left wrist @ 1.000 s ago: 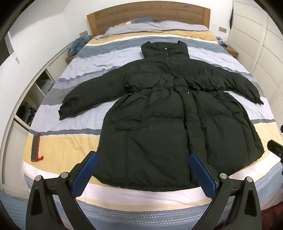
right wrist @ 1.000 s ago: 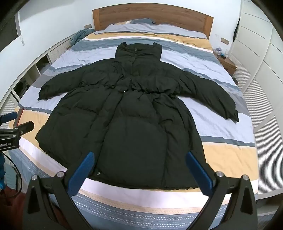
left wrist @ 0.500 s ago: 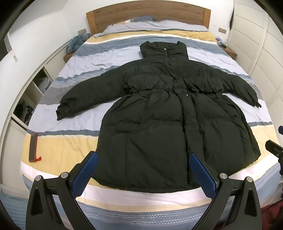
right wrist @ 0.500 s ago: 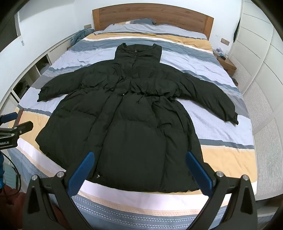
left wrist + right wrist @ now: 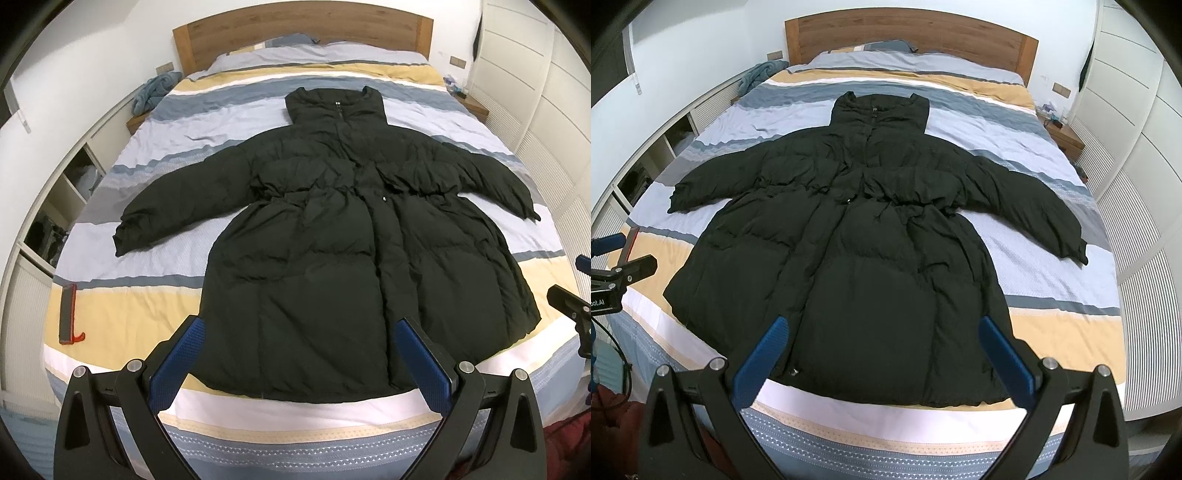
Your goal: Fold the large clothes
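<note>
Item: black puffer coat [image 5: 332,266], spread flat and front-up on the striped bed [image 5: 155,295], zipped, both sleeves out to the sides, hem just ahead of both tools. No fold visible; by this view the whole task remains, sleeves and body alike.
Left gripper [image 5: 301,332]: jaws wide apart, empty, poised over the hem's left half.
Right gripper [image 5: 884,330]: jaws wide apart, empty, over the hem's right half.
Beyond: wooden headboard [image 5: 908,29]; red-edged object [image 5: 67,314] far left on the bedding.

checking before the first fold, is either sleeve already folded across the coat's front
No, both sleeves of the black puffer coat lie spread out to the sides on the striped bedspread.
</note>
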